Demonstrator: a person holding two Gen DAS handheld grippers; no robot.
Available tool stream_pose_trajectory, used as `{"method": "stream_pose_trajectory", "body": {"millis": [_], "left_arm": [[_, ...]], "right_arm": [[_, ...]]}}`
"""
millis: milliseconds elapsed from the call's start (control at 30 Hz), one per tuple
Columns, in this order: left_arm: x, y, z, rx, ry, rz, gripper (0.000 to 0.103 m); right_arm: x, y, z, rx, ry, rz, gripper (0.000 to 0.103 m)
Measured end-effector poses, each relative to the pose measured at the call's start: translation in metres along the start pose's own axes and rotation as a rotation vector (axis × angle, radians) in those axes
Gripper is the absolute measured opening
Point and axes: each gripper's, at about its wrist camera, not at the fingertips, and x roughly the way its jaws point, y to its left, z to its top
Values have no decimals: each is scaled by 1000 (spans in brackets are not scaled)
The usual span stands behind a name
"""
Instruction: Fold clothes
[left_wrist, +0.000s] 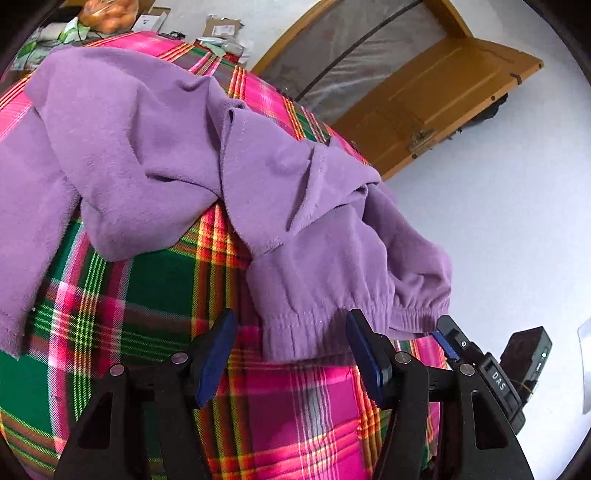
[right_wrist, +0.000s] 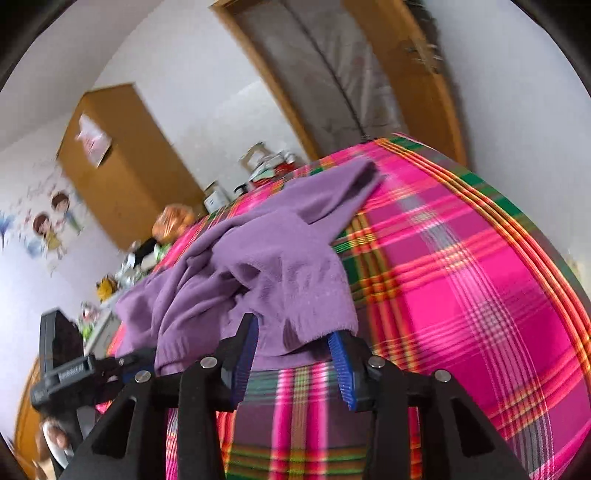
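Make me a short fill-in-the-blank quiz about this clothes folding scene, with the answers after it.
1. The fleece garment on the bed is ____ in colour.
2. It lies on a ____-patterned blanket.
3. The left gripper has its jaws ____, with the elastic waistband between the fingertips.
4. The open door behind the bed is made of ____.

Answers: purple; plaid; open; wood

You're in a home, likely a bedroom: a bed under a bright plaid blanket (right_wrist: 461, 258), wooden doors (left_wrist: 436, 107), a wooden wardrobe (right_wrist: 122, 166), cartoon children stickers on the wall (right_wrist: 48, 225), and household clutter (right_wrist: 258, 166) beside the bed.
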Motion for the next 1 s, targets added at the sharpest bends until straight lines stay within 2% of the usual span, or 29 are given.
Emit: {"method": "stream_pose_trajectory", "body": {"millis": [233, 467, 633, 733, 767, 833, 867, 900, 1000], "left_arm": [[5, -1, 4, 10, -44, 19, 63], [15, -7, 8, 42, -95, 55, 63], [17, -3, 13, 42, -99, 34, 63], [19, -3, 15, 40, -99, 34, 61], [19, -3, 15, 41, -100, 40, 56], [20, 0, 17, 37, -94, 51, 46], [23, 3, 19, 28, -77, 47, 23], [30, 8, 21, 2, -32, 23, 8], [32, 11, 25, 0, -21, 20, 7]], "right_arm": [[-13, -18, -3, 56, -45, -20, 40], [-3, -26, 3, 99, -11, 19, 45], [12, -31, 5, 128, 47, 34, 45], [16, -34, 6, 145, 57, 37, 29], [15, -35, 6, 148, 53, 38, 20], [15, -36, 6, 150, 49, 40, 12], [15, -35, 6, 147, 49, 41, 11], [16, -34, 5, 144, 50, 43, 11], [15, -32, 4, 139, 51, 48, 10]]}}
